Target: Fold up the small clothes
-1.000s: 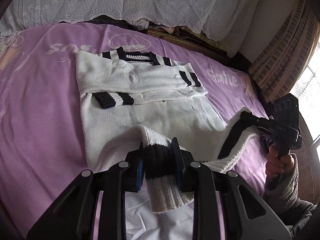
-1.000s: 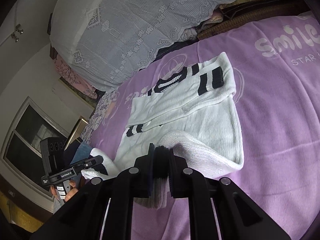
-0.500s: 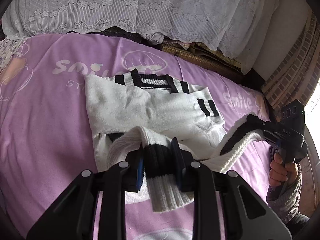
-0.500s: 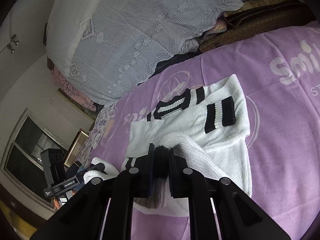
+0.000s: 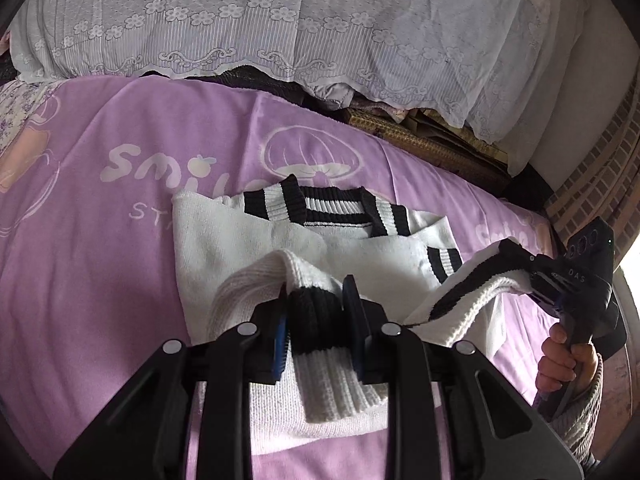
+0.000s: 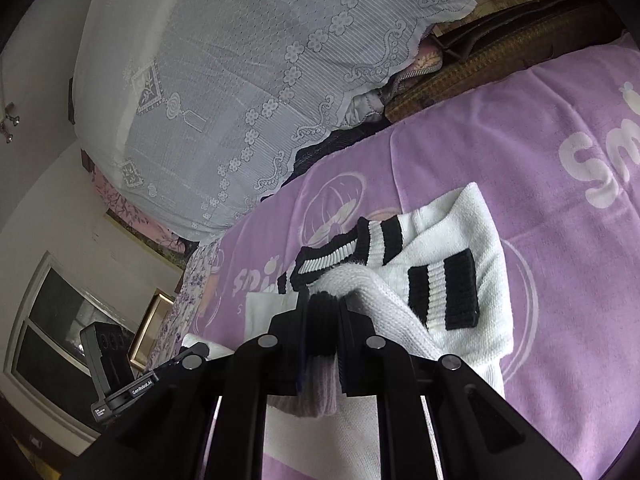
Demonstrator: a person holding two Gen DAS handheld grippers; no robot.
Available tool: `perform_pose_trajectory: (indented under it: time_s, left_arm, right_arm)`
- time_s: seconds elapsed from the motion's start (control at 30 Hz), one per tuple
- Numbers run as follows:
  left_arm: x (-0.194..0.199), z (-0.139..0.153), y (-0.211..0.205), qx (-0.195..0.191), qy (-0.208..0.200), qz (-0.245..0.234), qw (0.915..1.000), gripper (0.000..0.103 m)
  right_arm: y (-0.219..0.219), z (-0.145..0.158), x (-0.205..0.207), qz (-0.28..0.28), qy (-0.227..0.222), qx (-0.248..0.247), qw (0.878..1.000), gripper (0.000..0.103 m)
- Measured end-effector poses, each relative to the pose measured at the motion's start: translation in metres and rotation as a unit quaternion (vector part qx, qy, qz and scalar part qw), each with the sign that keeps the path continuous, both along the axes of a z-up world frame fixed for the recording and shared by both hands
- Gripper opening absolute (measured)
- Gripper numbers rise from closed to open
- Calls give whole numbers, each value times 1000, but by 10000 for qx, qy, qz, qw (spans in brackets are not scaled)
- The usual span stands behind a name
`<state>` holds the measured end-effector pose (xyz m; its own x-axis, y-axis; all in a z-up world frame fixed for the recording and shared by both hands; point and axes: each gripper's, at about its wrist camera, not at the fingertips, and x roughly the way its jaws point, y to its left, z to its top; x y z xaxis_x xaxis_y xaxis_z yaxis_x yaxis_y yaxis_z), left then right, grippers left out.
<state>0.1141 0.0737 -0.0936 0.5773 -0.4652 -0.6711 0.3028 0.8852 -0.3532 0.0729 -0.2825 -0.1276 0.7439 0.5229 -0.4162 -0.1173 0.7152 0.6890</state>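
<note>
One white sweater (image 5: 248,248) with black stripes lies on the purple blanket (image 5: 100,264), hem lifted. Two grippers: left gripper (image 5: 316,320) and right gripper (image 6: 322,332) each pinch the hem.

Ribbed knit sweater (image 5: 248,240), matt; fleecy purple blanket (image 5: 100,280); lace cover (image 5: 280,20); matt plastic gripper (image 5: 316,320).

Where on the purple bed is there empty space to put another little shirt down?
The purple blanket is bare left of the white sweater, out to the flowery edge. A bare strip also runs between the sweater's striped collar and the lace-covered pile. The middle is crowded: the sweater lies there, each hand-held gripper clamping its hem.
</note>
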Motion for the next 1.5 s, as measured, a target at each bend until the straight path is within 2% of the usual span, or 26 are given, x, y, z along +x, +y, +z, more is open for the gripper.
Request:
perform_pose_trajectory:
  time_s: [0.17, 0.37, 0.53, 0.73, 0.77, 0.83, 0.87, 0.93, 0.97, 1.0, 1.07, 1.1, 1.13, 1.17, 1.23, 1.3, 1.37, 1.43, 1.5]
  left_arm:
    - [24, 0, 1, -172, 10, 178, 9997, 23]
    - [54, -13, 4, -341, 209, 367, 9985, 23]
    - [71, -26, 0, -218, 258, 472, 9983, 23]
    - [98, -64, 0, -78, 625, 614, 9961, 26]
    - [103, -73, 1, -99, 730, 614, 9954, 27]
    - [110, -82, 8, -403, 922, 596, 9931, 27]
    - [111, -81, 12, -559, 961, 573, 9921, 28]
    - [110, -80, 21, -858, 987, 544, 9899, 31]
    - [107, -78, 25, -956, 981, 537, 9891, 35]
    - [104, -74, 29, -1024, 925, 542, 9889, 39]
    - [94, -60, 34, -1084, 617, 582, 9905, 56]
    - [88, -51, 37, -1007, 392, 693, 9917, 64]
    - [82, -42, 40, -844, 160, 874, 9925, 76]
    - [76, -36, 42, -675, -30, 1033, 9923, 79]
    - [70, -29, 41, -513, -150, 1052, 9930, 79]
    - [71, -27, 33, -608, -139, 816, 9947, 79]
    - [74, -25, 16, -474, -169, 563, 9971, 79]
    - [80, -29, -9, -85, -112, 370, 9992, 80]
    - [94, -38, -32, 504, 50, 427, 9978, 81]
  right_arm:
    - [-1, 2, 27, -138, -82, 162, 9997, 12]
    - [0, -5, 58, -299, 2, 254, 9992, 12]
    - [-4, -25, 84, -434, 191, 429, 9980, 12]
    - [-4, -59, 106, -549, 529, 166, 9970, 12]
    - [-3, -64, 109, -558, 582, 82, 9967, 12]
    - [-2, -69, 112, -574, 571, -80, 9967, 11]
    - [-2, -68, 112, -561, 554, -97, 9968, 12]
    - [-2, -65, 110, -506, 489, -64, 9975, 22]
    - [-3, -62, 107, -520, 432, -39, 9977, 38]
    - [-6, -58, 103, -574, 343, 3, 9978, 48]
    - [-11, -45, 92, -666, 113, 103, 9977, 51]
    - [-14, -39, 87, -679, 3, 126, 9976, 52]
    - [-16, -33, 82, -716, -96, 121, 9973, 52]
    - [-18, -28, 78, -765, -151, 87, 9969, 52]
    - [-16, -22, 71, -770, -251, 23, 9967, 52]
    - [-8, -19, 68, -722, -282, -67, 9970, 52]
    - [9, -17, 74, -451, -292, -213, 9983, 49]
    - [33, -16, 84, -219, -274, -496, 9982, 48]
    - [56, -21, 99, 64, -95, -741, 9972, 47]
